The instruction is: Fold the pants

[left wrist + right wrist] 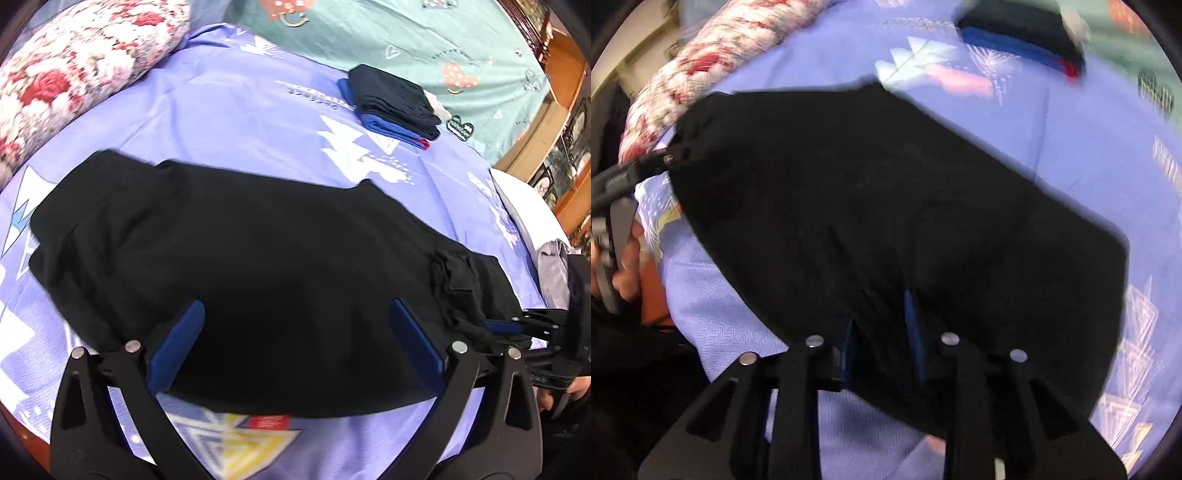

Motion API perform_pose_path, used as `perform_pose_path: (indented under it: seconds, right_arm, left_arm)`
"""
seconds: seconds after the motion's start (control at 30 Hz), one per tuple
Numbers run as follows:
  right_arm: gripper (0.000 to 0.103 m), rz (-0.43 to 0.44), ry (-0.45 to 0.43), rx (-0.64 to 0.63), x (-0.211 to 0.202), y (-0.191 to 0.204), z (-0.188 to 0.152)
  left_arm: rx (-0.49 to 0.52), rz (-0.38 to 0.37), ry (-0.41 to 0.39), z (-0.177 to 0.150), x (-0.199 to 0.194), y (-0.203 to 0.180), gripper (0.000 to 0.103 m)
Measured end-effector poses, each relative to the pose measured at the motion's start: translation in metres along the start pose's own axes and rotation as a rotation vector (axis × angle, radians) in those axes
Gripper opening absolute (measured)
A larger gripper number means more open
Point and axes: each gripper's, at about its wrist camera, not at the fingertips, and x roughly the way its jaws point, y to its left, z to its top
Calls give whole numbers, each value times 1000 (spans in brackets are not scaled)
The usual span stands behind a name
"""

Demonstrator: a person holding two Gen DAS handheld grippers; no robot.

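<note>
The black pants [240,266] lie spread across a purple bedsheet [229,107], stretching from the left side to the near right. The left gripper [295,343] hovers over their near edge with its blue-padded jaws wide apart and nothing between them. At the right end of the pants, the right gripper [498,326] pinches a bunched fold of the black cloth; in its own view the right gripper [882,332] has its blue pads drawn close with dark fabric pressed between them, though that picture is blurred and the exact hold is hard to judge. On the far right of the sheet sits a stack of folded clothes [391,103], dark on top with blue beneath. A floral pillow [74,70] rests at the far left, and a teal blanket [424,33] lies beyond the sheet.
</note>
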Motion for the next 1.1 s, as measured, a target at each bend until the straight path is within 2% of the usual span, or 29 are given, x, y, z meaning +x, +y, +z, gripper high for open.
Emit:
perform_pose_path:
  seconds: [0.1,0.2,0.3,0.43,0.5,0.57,0.63,0.73,0.8,0.87,0.93,1.0,1.03,1.07,1.1]
  right_arm:
    - [37,75,-51,0,-26,-2,-3]
    - [38,68,-120,7,-52,-7,-2]
    - [38,63,-116,20,-46,-12,6]
    - [38,44,-66,-21,-9,4,23]
    - [25,-15,-23,-15,11,7,31]
    - [11,4,-29,33,10,-4,33]
    - [11,41,-92,61,-15,-13,34]
    - [11,80,-130,31,-38,-7,35]
    - [11,91,-110,-15,-36,7,33]
    - [11,70,-57,-42,-15,15,28]
    - [13,45,-11,-44,6,16,24]
    - [18,47,-39,-52,2,16,22]
    - [27,45,-44,-57,-2,17,21]
    - [41,28,-55,-70,-7,18,20]
    - [47,-9,-71,-89,-11,20,19]
  left_arm:
    - [-21,1,-10,2,-2,8,101]
    - [-26,-5,-9,3,0,6,101]
    - [-7,-3,-5,0,2,-1,101]
    - [-2,1,-2,0,1,-3,101]
    - [-2,1,-4,-1,-1,-2,101]
    - [-3,2,-9,-2,-4,1,101]
    - [-10,5,-11,-2,-5,5,101]
    - [-23,-1,-14,-1,-4,10,101]
    - [-22,2,-15,-1,-3,9,101]
    - [-24,3,-15,-2,-1,10,101]
    - [-26,0,-11,-4,-1,11,101]
    - [-24,-5,-15,-5,-4,12,101]
    - [-24,-4,-14,-4,-5,13,101]
    - [-26,-5,-14,-4,-5,13,101]
    - [-31,-7,-17,-4,-6,14,101]
